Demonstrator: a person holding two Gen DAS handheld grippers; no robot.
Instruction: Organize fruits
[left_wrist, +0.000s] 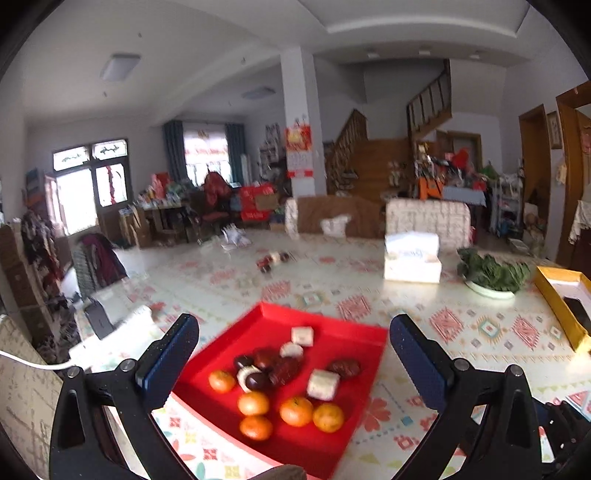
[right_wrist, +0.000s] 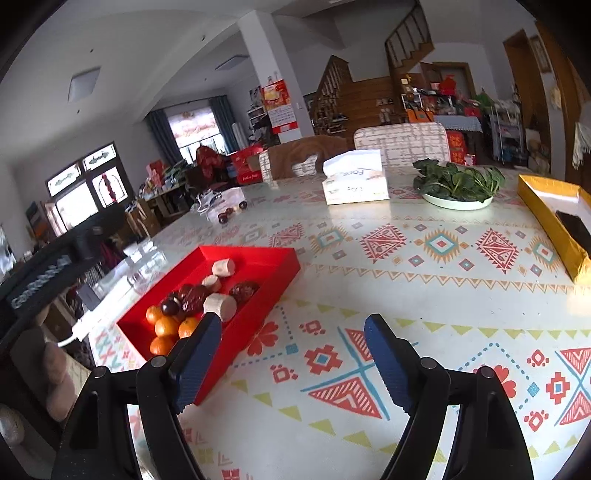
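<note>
Landmark: red tray (left_wrist: 334, 334), on patterned tablecloth (right_wrist: 424, 280), near table's left edge.

- Oranges (left_wrist: 295, 410): 5 pcs, clustered at tray's near end; some touching.
- Dark red fruits (left_wrist: 282, 369): approx. mid-tray, piled together just behind oranges; a glossy dark one (left_wrist: 256, 381) at pile's near side. Type cannot tell.
- White chunks (left_wrist: 322, 384): several, cylinder-ish, scattered mid to far end of tray; one (left_wrist: 302, 335) sits farthest back, apart from rest.
- Loose dark fruits (left_wrist: 271, 260): few pcs on table, well beyond tray's far end.
- Tissue box (left_wrist: 412, 260): beyond tray, to its far right.
- Plate of greens (left_wrist: 491, 275): right of tissue box, well apart from tray.
- Yellow box (left_wrist: 557, 299): far right of tray, at table edge.
- White cable (left_wrist: 33, 363): left of tray, off table side.
- Left gripper (left_wrist: 293, 332): fingers spread wide, nothing between, hovering above tray's near end.
- Right gripper (right_wrist: 291, 323): fingers spread wide, empty; left finger (right_wrist: 195, 354) overlaps tray's near right corner in view, contact cannot tell.
</note>
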